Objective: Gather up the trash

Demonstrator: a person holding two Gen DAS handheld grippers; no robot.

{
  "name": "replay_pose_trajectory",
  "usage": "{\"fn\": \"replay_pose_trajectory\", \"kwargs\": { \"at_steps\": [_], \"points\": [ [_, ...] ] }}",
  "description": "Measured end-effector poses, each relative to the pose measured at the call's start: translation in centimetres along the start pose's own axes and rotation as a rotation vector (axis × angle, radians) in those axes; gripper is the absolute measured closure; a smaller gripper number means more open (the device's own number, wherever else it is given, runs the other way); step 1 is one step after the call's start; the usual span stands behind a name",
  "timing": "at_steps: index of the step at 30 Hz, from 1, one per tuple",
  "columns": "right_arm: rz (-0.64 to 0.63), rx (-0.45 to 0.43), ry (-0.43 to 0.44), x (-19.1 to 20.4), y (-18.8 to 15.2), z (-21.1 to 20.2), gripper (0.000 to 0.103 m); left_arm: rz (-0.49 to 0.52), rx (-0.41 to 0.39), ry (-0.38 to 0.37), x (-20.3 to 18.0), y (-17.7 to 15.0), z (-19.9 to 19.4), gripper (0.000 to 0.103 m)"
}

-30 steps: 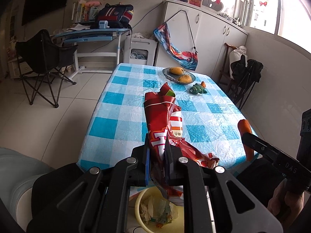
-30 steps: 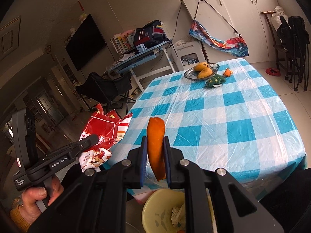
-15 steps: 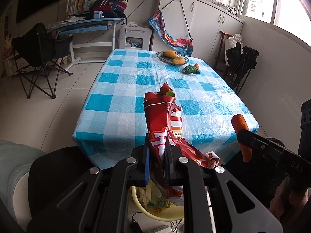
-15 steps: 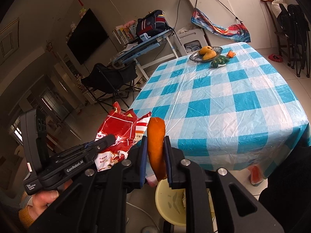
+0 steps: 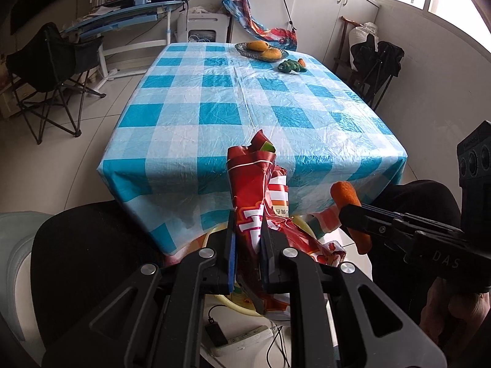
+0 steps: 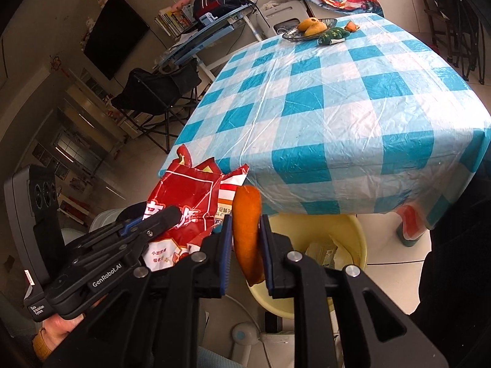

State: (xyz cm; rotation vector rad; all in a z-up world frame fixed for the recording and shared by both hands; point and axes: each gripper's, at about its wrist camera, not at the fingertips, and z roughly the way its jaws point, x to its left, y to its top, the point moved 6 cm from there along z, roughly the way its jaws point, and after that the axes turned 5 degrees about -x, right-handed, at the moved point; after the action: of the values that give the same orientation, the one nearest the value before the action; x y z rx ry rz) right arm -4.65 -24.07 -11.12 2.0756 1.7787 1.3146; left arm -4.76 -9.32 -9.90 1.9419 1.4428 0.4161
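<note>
Light, crinkly and slippery, the red snack bag (image 5: 250, 208) stays pinched mid-body in the left gripper (image 5: 248, 242), while the right gripper (image 6: 244, 247) jaws are opening around soft orange peel (image 6: 248, 230) above the yellow bin (image 6: 353, 233) at 5 o'clock.

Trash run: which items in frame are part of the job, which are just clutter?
Job:
- red snack wrapper, clamped in left gripper
- orange peel between the opening jaws of right gripper
- yellow bin below, trash already inside

Lying about:
- fruit plate
- green toy
- folding chair
- power strip
</note>
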Motion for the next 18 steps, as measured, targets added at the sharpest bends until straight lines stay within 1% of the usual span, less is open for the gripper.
{"fn": "replay_pose_trajectory", "kwargs": {
  "at_steps": [2,3,7,9,10,11,12,13,14,15,16,18],
  "points": [
    [0.013,-0.002,-0.017,-0.3,-0.1,0.0,0.061,-0.002,0.021,0.000,0.1,-0.3,0.2,0.091],
    [0.017,-0.008,-0.020,-0.4,-0.1,-0.2,0.059,-0.006,0.027,0.003,0.2,-0.3,0.3,0.090],
    [0.031,-0.025,-0.023,-0.6,0.1,-0.5,0.058,-0.022,0.025,0.016,0.6,-0.2,0.2,0.086],
    [0.038,-0.034,-0.024,-0.7,0.2,-0.6,0.057,-0.026,0.013,0.026,0.7,-0.1,0.0,0.079],
    [0.040,-0.042,-0.027,-0.7,0.4,-0.6,0.053,-0.026,0.002,0.032,0.7,0.1,-0.2,0.076],
    [0.042,-0.054,-0.031,-0.8,0.5,-0.9,0.049,-0.027,-0.011,0.039,0.8,0.2,-0.4,0.070],
    [0.045,-0.067,-0.033,-0.8,0.6,-1.1,0.047,-0.027,-0.028,0.049,0.8,0.4,-0.6,0.063],
    [0.048,-0.083,-0.034,-0.9,0.8,-1.3,0.045,-0.028,-0.049,0.061,0.9,0.6,-1.0,0.059],
    [0.051,-0.099,-0.035,-0.9,0.9,-1.6,0.044,-0.029,-0.071,0.074,1.0,0.9,-1.3,0.052],
    [0.054,-0.114,-0.037,-1.0,1.1,-1.9,0.043,-0.030,-0.090,0.084,1.1,1.1,-1.6,0.047],
    [0.058,-0.127,-0.041,-1.1,1.2,-2.1,0.040,-0.031,-0.109,0.090,1.2,1.3,-2.0,0.045],
    [0.064,-0.152,-0.048,-1.2,1.4,-2.5,0.038,-0.031,-0.134,0.099,1.1,1.7,-2.4,0.041]
  ]
}}
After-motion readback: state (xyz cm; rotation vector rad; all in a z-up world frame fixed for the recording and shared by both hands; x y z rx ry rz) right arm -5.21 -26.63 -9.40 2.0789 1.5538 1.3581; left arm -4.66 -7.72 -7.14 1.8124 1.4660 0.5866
